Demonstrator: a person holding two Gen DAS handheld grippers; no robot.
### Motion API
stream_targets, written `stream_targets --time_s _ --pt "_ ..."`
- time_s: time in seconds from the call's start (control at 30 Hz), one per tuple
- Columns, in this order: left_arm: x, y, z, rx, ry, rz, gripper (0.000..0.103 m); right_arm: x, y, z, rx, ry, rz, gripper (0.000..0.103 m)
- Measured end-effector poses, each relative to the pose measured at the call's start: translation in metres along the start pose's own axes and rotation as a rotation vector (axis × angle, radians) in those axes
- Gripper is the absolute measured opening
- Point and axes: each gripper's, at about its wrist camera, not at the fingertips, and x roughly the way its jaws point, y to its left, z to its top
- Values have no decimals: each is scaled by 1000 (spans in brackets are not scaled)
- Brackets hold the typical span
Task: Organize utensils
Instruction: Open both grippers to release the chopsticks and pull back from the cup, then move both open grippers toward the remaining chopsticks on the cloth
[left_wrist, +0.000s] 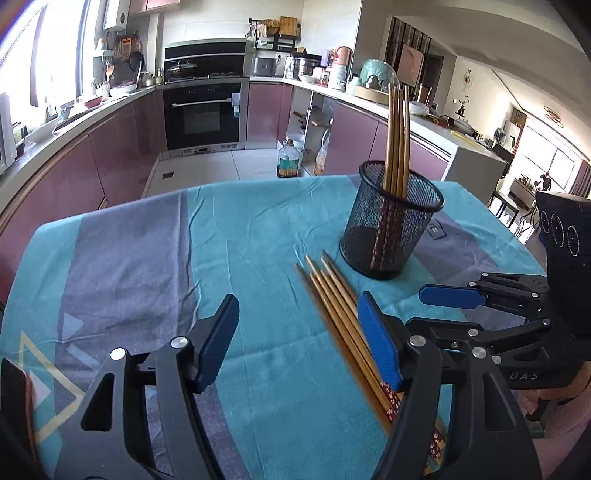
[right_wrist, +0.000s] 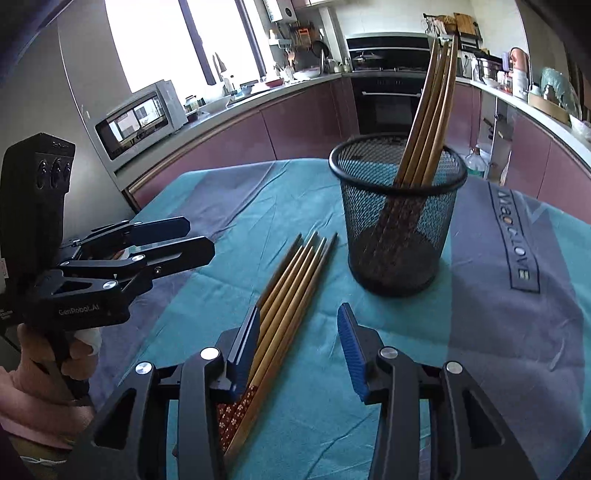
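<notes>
Chopsticks (right_wrist: 291, 280) loose on tablecloth (right_wrist: 314, 376) beside mesh cup (right_wrist: 399, 221), both grippers' fingers (left_wrist: 218, 339) released, empty.

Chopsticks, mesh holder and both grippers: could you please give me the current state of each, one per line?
Loose chopsticks: lying flat in a bundle on the tablecloth, none gripped.
Chopsticks in holder: standing upright, leaning on the rim.
Mesh holder: upright, partly filled.
Left gripper: open, empty.
Right gripper: open, empty.

Teal and grey-violet tablecloth (right_wrist: 303, 192), black mesh cup (right_wrist: 399, 236).
Tan chopsticks (right_wrist: 291, 280), red floral handles; blue gripper pads (right_wrist: 352, 350).
</notes>
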Motion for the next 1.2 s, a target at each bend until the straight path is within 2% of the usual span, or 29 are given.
stream_targets --time_s 0.33,0.7,1.2 --pt "25 -18 -30 16 91 -6 66 16 7 -18 6 46 -39 34" --pt "45 -32 -38 47 148 -14 64 21 12 -24 -14 57 -75 31" --pt "50 -32 -40 50 150 -3 65 21 10 -24 -21 58 -80 32"
